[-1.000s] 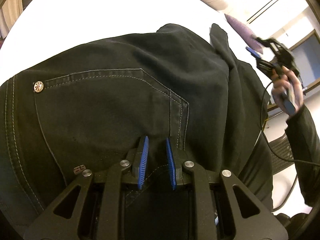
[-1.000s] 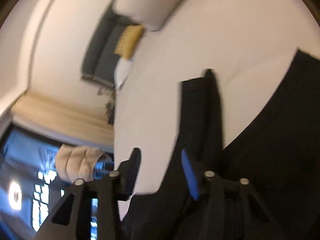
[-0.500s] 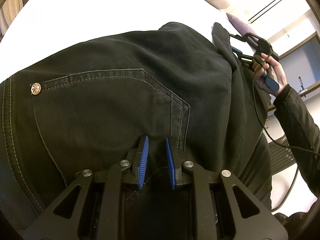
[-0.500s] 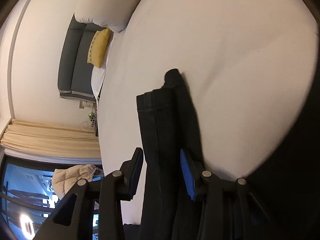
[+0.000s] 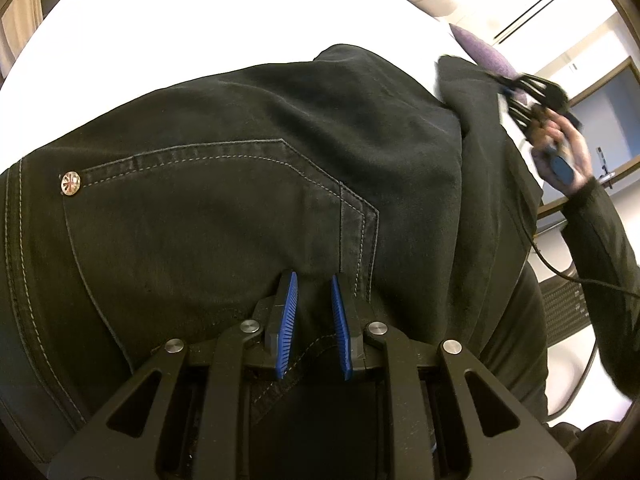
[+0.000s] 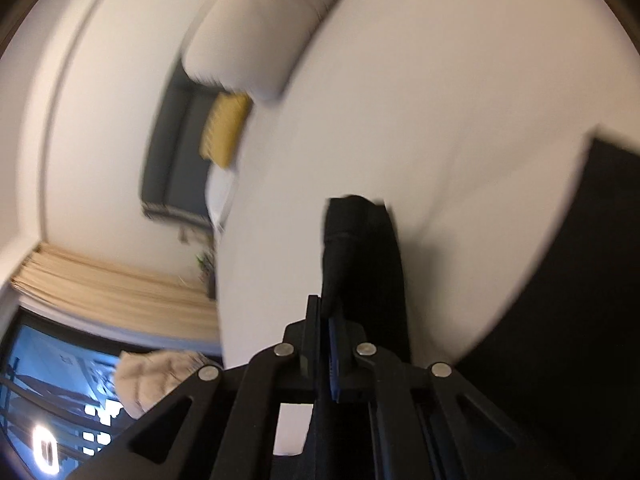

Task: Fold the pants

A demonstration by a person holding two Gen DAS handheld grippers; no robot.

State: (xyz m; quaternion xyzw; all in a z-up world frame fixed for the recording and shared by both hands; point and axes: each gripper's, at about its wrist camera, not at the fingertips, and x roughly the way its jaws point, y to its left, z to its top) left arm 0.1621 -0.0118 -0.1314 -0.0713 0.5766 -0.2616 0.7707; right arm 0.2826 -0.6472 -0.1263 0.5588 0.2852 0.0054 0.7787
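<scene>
Lying spread on the white bed [image 5: 168, 20], the black pants [image 5: 248, 200] have their waist edge pinched in the left gripper [image 5: 314, 320], nearly closed; the right gripper [image 6: 325, 344] is clamped tight on a raised leg hem [image 6: 360, 248].

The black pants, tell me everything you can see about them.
The black pants look like denim with pale stitching, a back pocket and a metal rivet. They lie spread on a white surface. The left gripper pinches a fold below the pocket; the right gripper is shut on a narrow leg end, raised off the surface.
</scene>
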